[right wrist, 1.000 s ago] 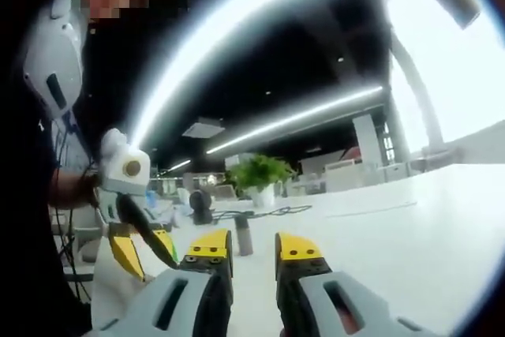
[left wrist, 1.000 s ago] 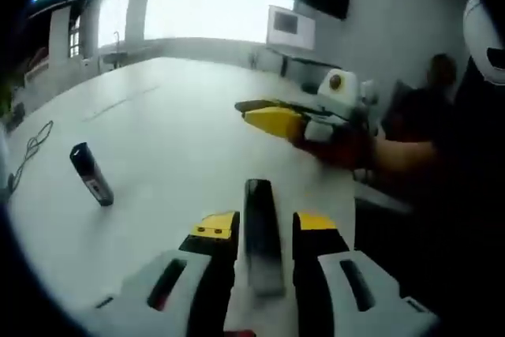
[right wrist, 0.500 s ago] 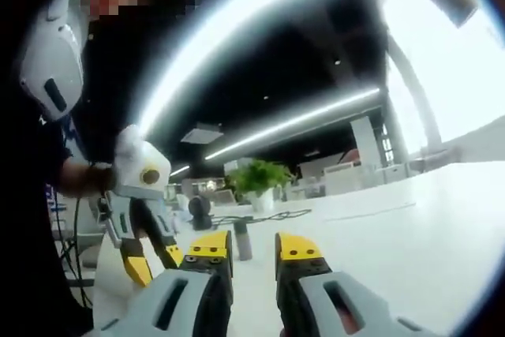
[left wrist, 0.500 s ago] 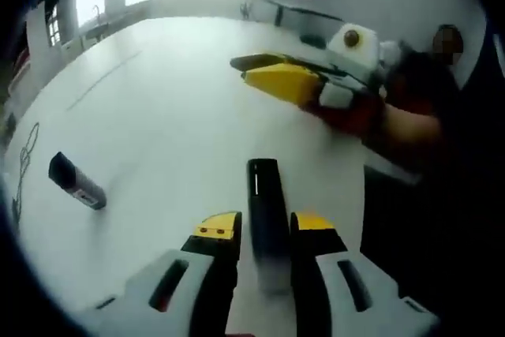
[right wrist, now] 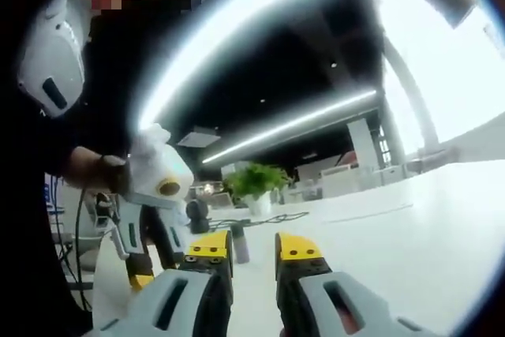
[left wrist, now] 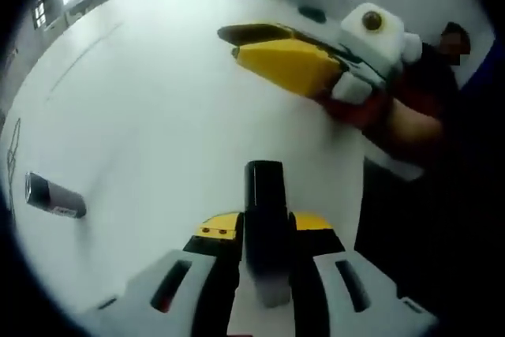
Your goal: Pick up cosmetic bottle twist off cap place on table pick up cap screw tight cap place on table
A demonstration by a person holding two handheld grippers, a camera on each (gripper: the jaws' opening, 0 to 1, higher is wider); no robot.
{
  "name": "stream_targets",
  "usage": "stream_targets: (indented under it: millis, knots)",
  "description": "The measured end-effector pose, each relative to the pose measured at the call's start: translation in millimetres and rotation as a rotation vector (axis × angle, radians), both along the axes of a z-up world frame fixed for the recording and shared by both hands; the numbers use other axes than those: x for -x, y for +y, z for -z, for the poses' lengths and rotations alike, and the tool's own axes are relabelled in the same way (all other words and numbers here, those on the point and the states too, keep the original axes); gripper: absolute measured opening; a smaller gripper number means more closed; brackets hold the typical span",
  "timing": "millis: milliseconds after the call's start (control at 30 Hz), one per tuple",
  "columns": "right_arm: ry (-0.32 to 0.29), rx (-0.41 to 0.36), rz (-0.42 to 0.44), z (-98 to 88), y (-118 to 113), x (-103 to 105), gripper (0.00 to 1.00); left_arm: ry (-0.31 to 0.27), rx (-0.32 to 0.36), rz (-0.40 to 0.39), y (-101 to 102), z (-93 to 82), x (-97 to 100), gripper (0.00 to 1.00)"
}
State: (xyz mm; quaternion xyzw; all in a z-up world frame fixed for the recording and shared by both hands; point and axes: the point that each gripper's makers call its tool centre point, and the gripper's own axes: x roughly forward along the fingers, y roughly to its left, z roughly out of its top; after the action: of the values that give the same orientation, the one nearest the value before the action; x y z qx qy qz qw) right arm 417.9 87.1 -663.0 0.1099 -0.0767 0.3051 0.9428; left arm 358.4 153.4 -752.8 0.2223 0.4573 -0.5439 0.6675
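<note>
Both left gripper (left wrist: 265,230) jaws clamp the cosmetic bottle (left wrist: 266,230); right gripper (right wrist: 252,246) jaws apart.

The right gripper (right wrist: 245,252) rises from the bottom of the right gripper view, its two yellow-tipped jaws apart with nothing between them. Past the tips, a small dark bottle (right wrist: 239,243) stands upright on the white bench (right wrist: 410,234), seen through the gap close to the left jaw. At the left, the left gripper (right wrist: 146,262) points downward in a person's hand (right wrist: 106,179); whether its jaws hold anything cannot be told from here. Farther back on the bench stand a potted green plant (right wrist: 254,185) and a round dark object (right wrist: 197,215), with a dark cable (right wrist: 272,215) trailing between them. Long ceiling light strips (right wrist: 292,122) run overhead.
</note>
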Motion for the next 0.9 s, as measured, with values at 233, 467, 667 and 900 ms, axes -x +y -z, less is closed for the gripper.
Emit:
stream_targets:
  millis: [233, 467, 667, 900]
  knots:
    - [-0.003, 0.002, 0.000, 0.5, -1, 0, 0.15, -0.090, -0.122, 0.101, -1, 8.4, 0.4, 0.13]
    - [-0.006, 0.006, 0.004, -0.4, -1, 0, 0.15, -0.124, -0.187, 0.166, -3, 13.3, 2.2, 0.13]
    - [-0.006, 0.003, 0.009, -2.3, -2, 0, 0.14, -0.133, -0.218, 0.201, -2, 12.3, 0.3, 0.13]
    - [0.000, -0.018, 0.053, -3.7, -11, -4, 0.14, -0.135, -0.228, 0.211, -1, 12.5, -0.8, 0.13]
